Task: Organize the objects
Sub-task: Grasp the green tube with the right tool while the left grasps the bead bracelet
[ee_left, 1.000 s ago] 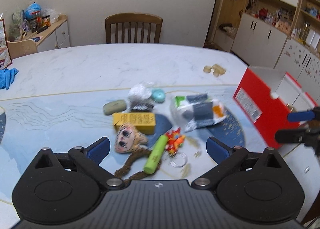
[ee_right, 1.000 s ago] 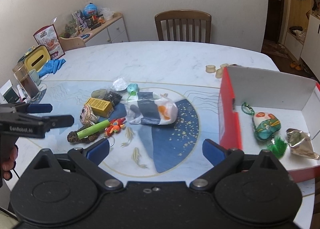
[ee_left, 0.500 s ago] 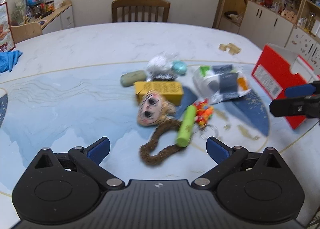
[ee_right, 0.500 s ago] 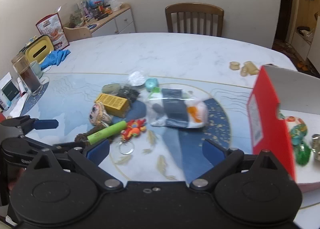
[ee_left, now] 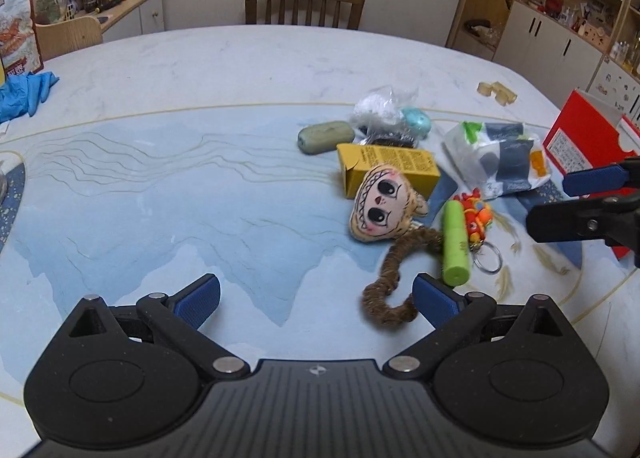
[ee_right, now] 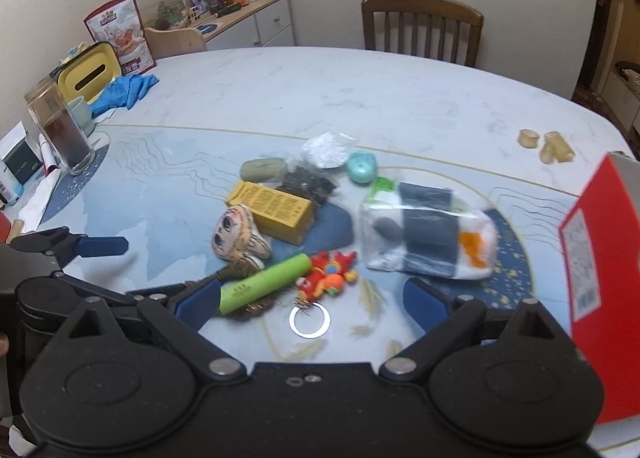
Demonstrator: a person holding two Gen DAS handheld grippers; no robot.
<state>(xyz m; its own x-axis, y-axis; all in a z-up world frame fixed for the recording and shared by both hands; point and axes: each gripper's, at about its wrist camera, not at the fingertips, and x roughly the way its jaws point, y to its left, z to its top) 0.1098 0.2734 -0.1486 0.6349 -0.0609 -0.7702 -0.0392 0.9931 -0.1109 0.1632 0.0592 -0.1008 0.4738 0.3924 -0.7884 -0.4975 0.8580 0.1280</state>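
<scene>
A pile lies mid-table: a doll-face plush (ee_left: 380, 206), a yellow box (ee_left: 388, 166), a green tube (ee_left: 455, 244) across a brown rope ring (ee_left: 394, 278), a red keychain toy (ee_left: 476, 218) and a bagged bundle of socks (ee_left: 500, 158). My left gripper (ee_left: 316, 298) is open and holds nothing, low over bare table left of the rope ring. My right gripper (ee_right: 312, 300) is open too. The toy's key ring (ee_right: 310, 320) lies between its fingers, with the green tube (ee_right: 266, 282) by the left finger. A red box (ee_right: 600, 258) stands at the right.
A green soap bar (ee_left: 326, 136), a teal egg (ee_left: 416, 121) and a crumpled plastic bag (ee_left: 380, 104) lie behind the pile. A glass jar (ee_right: 60, 130), blue gloves (ee_right: 124, 88) and a yellow tissue box (ee_right: 90, 72) stand far left. A chair (ee_left: 304, 4) stands beyond the table.
My right gripper has moved left, away from the red box and in over the keychain toy. My left gripper has swung left, so the pile now sits to its right.
</scene>
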